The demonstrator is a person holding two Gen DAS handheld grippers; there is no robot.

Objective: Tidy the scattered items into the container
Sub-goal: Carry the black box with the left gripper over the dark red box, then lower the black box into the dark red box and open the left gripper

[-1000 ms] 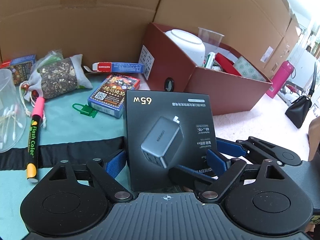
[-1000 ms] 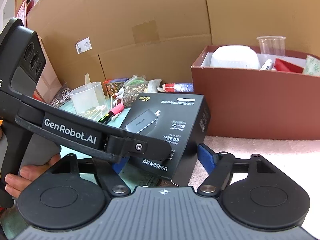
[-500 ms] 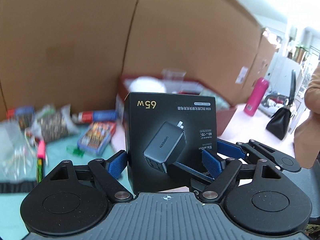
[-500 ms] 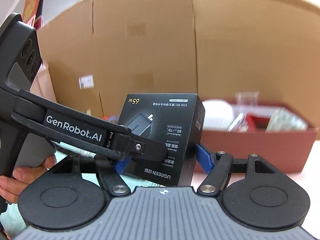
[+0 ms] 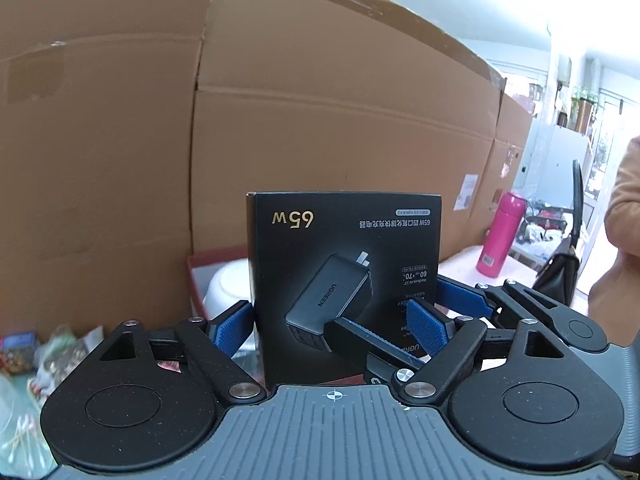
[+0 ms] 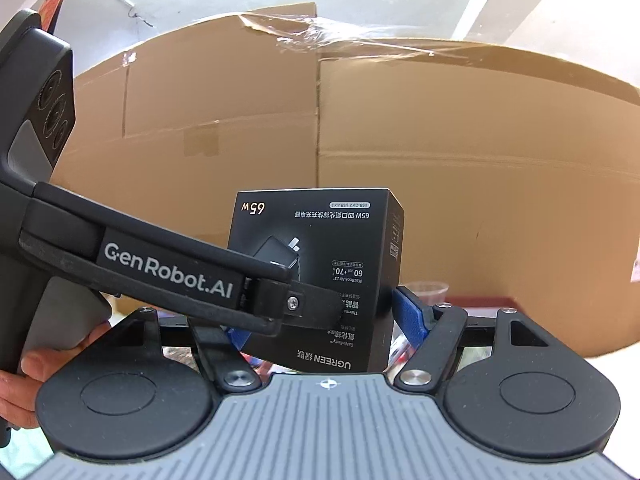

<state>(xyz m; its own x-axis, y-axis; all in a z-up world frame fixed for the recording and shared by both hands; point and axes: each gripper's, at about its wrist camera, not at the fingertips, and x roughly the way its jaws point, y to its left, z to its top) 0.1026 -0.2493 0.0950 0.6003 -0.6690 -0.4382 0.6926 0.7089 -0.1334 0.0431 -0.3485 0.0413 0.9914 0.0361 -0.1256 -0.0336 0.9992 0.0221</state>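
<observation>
Nearest: both grippers are clamped on one square black cardboard charger box (image 5: 344,280), printed face toward the cams, text upside down. Left gripper (image 5: 332,326) has its blue pads (image 5: 234,330) on the box's side edges. In the right wrist view the right gripper (image 6: 320,320) grips the same box across its narrower depth, one blue pad (image 6: 408,314) on the side wall; the opposite pad is mostly hidden behind the left gripper's black arm. Both clenched on the box, neither released. Box is upright, off the table, carried w/ two grips that cross each other.

Just behind and below: the open dark-red container (image 5: 208,256) w/ a white bowl (image 5: 226,292) inside, its rim only partly visible. A clear plastic cup (image 6: 430,290) peeks past the box.

Step in hand, as I judge it: carry over the rim, then lower in. To do it well: move both hands together so the box doesn't twist, clear the rim first, pick a gap beside the bowl, set down flat, let go one gripper before the other.

Farther back: brown corrugated cartons (image 5: 320,120) as a wall, pink bottle (image 5: 500,240) off to the right.
</observation>
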